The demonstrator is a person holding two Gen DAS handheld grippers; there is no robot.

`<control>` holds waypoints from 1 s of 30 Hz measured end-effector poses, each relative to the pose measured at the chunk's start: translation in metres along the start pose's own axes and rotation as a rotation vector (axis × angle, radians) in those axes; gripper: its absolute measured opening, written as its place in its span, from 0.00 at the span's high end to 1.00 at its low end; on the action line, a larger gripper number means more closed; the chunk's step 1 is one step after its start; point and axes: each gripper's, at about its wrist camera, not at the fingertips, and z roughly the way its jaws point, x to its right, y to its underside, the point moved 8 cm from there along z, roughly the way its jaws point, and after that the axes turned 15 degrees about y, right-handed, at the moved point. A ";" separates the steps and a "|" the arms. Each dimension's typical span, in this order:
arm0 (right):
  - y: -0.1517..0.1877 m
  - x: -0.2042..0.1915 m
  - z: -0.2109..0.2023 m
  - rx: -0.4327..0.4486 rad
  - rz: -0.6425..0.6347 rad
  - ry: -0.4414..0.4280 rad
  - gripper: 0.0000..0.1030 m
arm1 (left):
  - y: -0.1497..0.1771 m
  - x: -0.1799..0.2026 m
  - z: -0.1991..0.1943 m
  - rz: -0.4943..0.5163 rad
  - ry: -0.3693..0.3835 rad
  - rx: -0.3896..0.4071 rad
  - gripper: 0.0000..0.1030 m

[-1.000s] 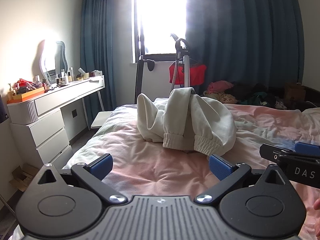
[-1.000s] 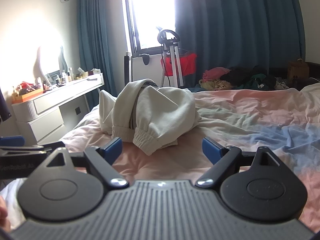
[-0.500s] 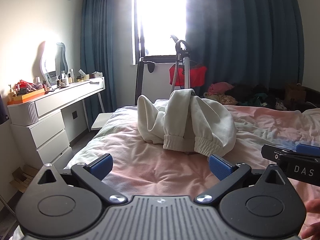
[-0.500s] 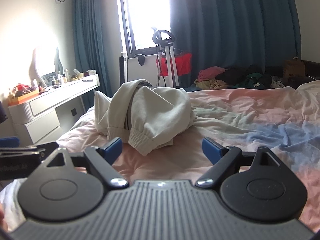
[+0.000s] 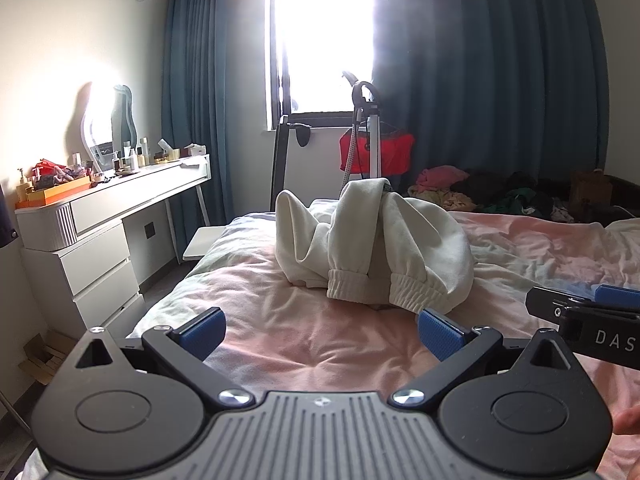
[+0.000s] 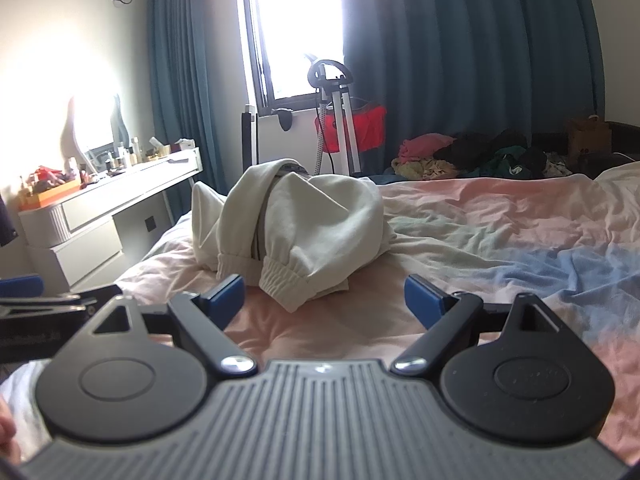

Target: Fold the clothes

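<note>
Cream sweatpants (image 5: 376,248) (image 6: 296,232) are sitting bunched in a heap, cuffs facing camera, on the pink bed (image 5: 320,332) (image 6: 500,248) at frame center. Left tool (image 5: 320,330) is hovering low in frame, fingers spread, gripping nothing, short of the heap. Right tool (image 6: 324,298) is hovering likewise, spread and empty. White desk (image 5: 132,196) is standing at left, under the curtained window (image 5: 324,36).

Sweatpants (image 5: 372,248) — soft, seemingly fleecy cloth

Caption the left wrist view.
Open left gripper faces a crumpled cream sweatshirt heaped on the pink bed.
</note>
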 end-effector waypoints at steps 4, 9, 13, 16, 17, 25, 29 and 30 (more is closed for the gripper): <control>0.001 -0.001 0.001 -0.002 -0.017 0.006 0.14 | 0.001 0.000 0.001 -0.003 -0.004 -0.002 0.00; 0.003 -0.004 0.002 -0.014 -0.040 0.002 0.14 | 0.002 -0.001 0.001 -0.012 0.015 -0.006 0.00; 0.004 -0.005 0.002 -0.016 -0.048 0.006 0.14 | -0.001 0.000 0.003 -0.014 0.015 -0.006 0.00; 0.004 -0.005 0.002 -0.016 -0.048 0.007 0.14 | -0.002 -0.001 0.003 -0.023 0.014 -0.004 0.00; 0.004 -0.005 0.002 -0.016 -0.048 0.008 0.14 | -0.002 -0.002 0.003 -0.024 0.013 -0.004 0.00; 0.007 -0.004 0.000 0.024 -0.071 0.049 0.14 | -0.006 -0.003 -0.001 0.000 -0.002 0.005 0.00; 0.005 -0.014 0.007 0.045 -0.087 0.038 0.14 | -0.012 -0.009 -0.004 0.011 -0.028 0.014 0.00; 0.004 -0.020 0.014 0.034 -0.086 0.012 0.14 | -0.014 -0.012 -0.006 0.006 -0.033 0.019 0.00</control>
